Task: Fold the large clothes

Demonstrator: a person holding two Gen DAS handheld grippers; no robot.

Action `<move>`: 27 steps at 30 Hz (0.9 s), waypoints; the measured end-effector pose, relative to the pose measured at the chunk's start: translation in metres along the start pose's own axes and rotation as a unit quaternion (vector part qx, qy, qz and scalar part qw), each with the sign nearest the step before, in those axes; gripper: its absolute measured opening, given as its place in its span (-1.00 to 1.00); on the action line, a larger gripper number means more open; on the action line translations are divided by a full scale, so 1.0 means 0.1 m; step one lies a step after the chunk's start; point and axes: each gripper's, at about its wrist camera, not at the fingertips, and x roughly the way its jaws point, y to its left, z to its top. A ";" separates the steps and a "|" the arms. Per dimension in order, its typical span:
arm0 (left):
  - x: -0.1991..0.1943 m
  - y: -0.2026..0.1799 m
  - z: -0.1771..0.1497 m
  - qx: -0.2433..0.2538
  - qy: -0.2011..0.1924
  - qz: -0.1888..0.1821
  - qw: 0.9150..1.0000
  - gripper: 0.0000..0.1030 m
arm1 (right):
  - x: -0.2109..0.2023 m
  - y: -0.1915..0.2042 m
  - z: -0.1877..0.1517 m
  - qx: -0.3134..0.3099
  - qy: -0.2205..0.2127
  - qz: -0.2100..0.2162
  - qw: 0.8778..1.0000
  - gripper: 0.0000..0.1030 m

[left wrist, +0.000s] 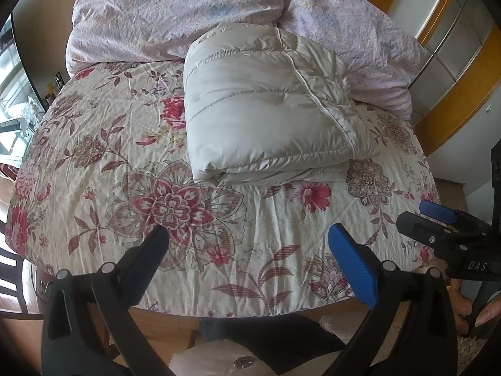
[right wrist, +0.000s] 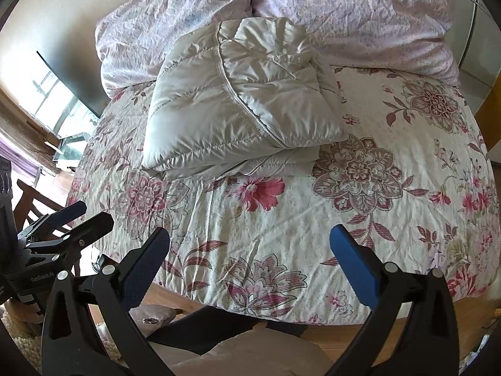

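Your left gripper (left wrist: 247, 241) and right gripper (right wrist: 250, 241) both hang spread wide and empty over the near edge of the floral bedspread (right wrist: 391, 219). Farther up the bed, the cream puffer jacket (left wrist: 266, 119) lies folded in a thick bundle, touching the lilac pillows (left wrist: 175, 9) behind it.
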 end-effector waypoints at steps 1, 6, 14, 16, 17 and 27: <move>0.00 0.00 0.00 0.000 0.000 0.000 1.000 0.95 | 0.00 0.00 0.00 0.000 0.000 0.000 1.000 0.97; 0.00 0.00 0.00 0.001 0.000 0.000 1.000 0.95 | 0.00 0.00 0.00 0.000 0.000 0.000 1.000 0.97; 0.00 -0.01 -0.01 0.002 0.000 0.003 1.000 0.95 | 0.01 0.01 -0.02 0.006 0.000 -0.001 1.000 0.97; 0.00 -0.01 -0.02 0.002 0.000 0.003 1.000 0.95 | 0.01 0.01 -0.02 0.006 0.000 -0.001 1.000 0.97; 0.00 -0.01 -0.01 0.002 0.000 0.003 1.000 0.95 | 0.01 0.00 -0.02 0.006 0.000 -0.001 1.000 0.97; 0.00 -0.01 -0.01 0.002 0.000 0.004 1.000 0.95 | 0.01 0.01 -0.02 0.006 0.000 0.000 1.000 0.97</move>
